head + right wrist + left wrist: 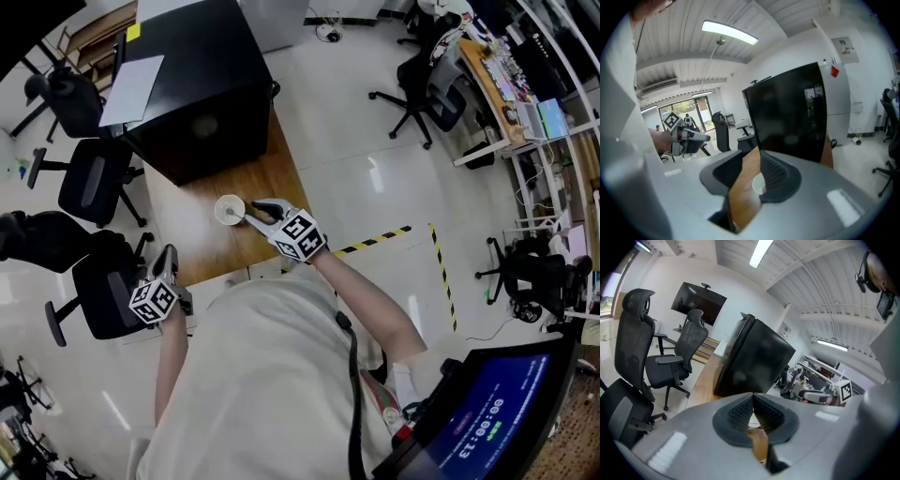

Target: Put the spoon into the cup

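Currently: person stands at the near end of a wooden table, one gripper in each hand.

Right gripper: reaches over the table, its marker cube toward the person, tips just beside the white cup. In the right gripper view the two pads narrow toward each other and appear to meet at the tips. A wedge of tabletop and part of the cup's rim show through the gap lower down. Nothing is plainly clamped between the pads in that view.

Spoon: in the head view only a small brownish sliver lies between the jaw tips and the cup rim, touching or nearly touching the rim. It is too small to confirm its shape, or whether the tips pinch it.

Cup: upright on the table, open side up, between the right gripper and a large black box at the far end. A white sheet lies on top of the box.

Left gripper: held off the table's left edge, well apart from the cup and near an office chair. In the left gripper view its pads are pressed together at the tips, with nothing between them.

Floor: pale tiles, with a yellow-and-black tape line to the right of the table.
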`<act>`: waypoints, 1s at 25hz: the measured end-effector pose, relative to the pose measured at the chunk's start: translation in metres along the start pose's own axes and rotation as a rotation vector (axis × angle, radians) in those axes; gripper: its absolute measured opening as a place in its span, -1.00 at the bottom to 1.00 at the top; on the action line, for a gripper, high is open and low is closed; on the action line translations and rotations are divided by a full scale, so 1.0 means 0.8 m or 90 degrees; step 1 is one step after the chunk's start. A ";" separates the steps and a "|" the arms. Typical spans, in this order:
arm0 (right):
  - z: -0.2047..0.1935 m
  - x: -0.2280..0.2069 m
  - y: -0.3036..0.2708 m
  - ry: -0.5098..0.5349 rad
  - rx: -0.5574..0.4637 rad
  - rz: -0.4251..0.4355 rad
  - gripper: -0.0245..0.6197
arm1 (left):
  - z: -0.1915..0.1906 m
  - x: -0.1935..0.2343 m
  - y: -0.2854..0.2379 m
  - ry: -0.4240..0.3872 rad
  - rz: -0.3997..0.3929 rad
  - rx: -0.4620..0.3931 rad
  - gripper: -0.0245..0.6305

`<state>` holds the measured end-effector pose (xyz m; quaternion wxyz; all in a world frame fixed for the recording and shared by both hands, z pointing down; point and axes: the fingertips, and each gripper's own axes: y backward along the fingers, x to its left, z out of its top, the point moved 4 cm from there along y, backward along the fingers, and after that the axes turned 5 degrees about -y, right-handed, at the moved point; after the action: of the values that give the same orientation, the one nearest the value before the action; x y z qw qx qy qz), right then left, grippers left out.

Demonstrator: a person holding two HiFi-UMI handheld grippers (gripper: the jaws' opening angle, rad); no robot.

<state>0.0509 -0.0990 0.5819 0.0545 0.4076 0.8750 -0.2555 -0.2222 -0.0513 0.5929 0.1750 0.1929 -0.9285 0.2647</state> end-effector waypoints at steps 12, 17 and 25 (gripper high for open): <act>-0.022 -0.009 0.006 -0.016 0.015 -0.019 -0.55 | -0.006 -0.009 -0.010 -0.011 -0.017 0.012 -0.93; -0.021 -0.010 0.011 -0.024 0.005 -0.026 -0.55 | 0.002 -0.013 -0.010 -0.024 -0.018 0.012 -0.93; -0.017 -0.014 0.016 -0.033 -0.001 -0.033 -0.55 | -0.004 -0.029 -0.009 -0.024 -0.017 0.015 -0.93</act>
<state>0.0694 -0.0933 0.5919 0.0706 0.3777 0.8838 -0.2668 -0.1982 -0.0494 0.5888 0.1589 0.2125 -0.9257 0.2698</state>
